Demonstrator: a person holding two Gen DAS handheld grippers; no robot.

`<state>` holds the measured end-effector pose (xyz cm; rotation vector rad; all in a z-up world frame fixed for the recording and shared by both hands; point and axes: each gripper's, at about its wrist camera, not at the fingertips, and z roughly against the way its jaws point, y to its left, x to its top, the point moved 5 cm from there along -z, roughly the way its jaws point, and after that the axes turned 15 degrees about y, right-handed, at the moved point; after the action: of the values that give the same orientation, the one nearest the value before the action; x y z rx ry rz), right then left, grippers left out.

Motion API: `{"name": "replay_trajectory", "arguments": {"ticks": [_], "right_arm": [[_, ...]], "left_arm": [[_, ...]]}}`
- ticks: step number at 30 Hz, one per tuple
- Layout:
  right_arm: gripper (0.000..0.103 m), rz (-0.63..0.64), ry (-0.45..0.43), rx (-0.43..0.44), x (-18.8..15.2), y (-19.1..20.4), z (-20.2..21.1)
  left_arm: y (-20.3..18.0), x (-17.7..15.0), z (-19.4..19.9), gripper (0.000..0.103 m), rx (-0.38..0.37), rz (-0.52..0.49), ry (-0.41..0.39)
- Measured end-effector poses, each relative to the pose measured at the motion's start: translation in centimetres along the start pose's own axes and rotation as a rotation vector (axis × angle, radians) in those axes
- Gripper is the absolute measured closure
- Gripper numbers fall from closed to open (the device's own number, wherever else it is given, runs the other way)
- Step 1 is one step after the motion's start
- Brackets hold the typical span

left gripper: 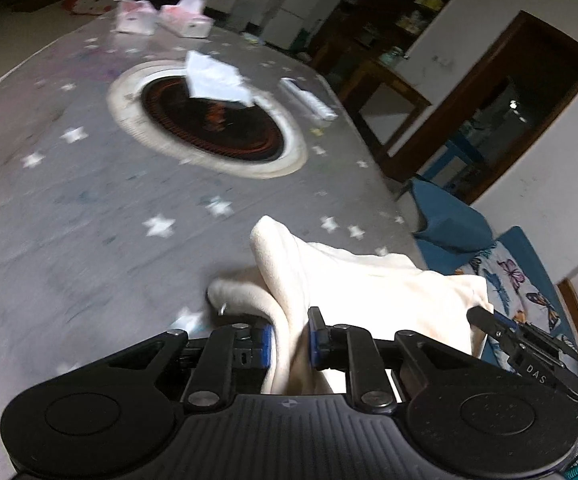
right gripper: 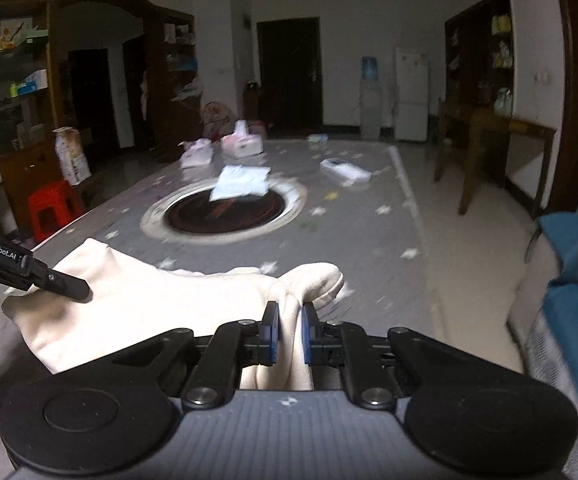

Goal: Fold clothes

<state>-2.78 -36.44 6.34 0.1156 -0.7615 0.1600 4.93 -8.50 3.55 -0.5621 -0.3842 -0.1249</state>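
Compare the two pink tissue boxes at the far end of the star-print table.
In the right wrist view, the left tissue box looks lower and paler; the right tissue box looks taller, with a tissue sticking up from its top. The left one sits slightly nearer the cameras. Both are pink and stand on the table beyond the round burner.

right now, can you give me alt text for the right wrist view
The right gripper is shut on a bunched cream garment held above a grey star-patterned table. The left gripper's finger reaches in from the left onto the same cloth. Farther back, a round heater sits in the table.
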Motion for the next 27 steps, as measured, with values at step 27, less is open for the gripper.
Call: {"name": "replay_trajectory", "arguments": {"ticks": [27], "right_arm": [[0.089, -0.115, 0.128, -0.163, 0.3, -10.1, -8.1]], "left_arm": [[-3.2, 5.1, -11.1, 0.083, 0.062, -0.122, 0.088]]}}
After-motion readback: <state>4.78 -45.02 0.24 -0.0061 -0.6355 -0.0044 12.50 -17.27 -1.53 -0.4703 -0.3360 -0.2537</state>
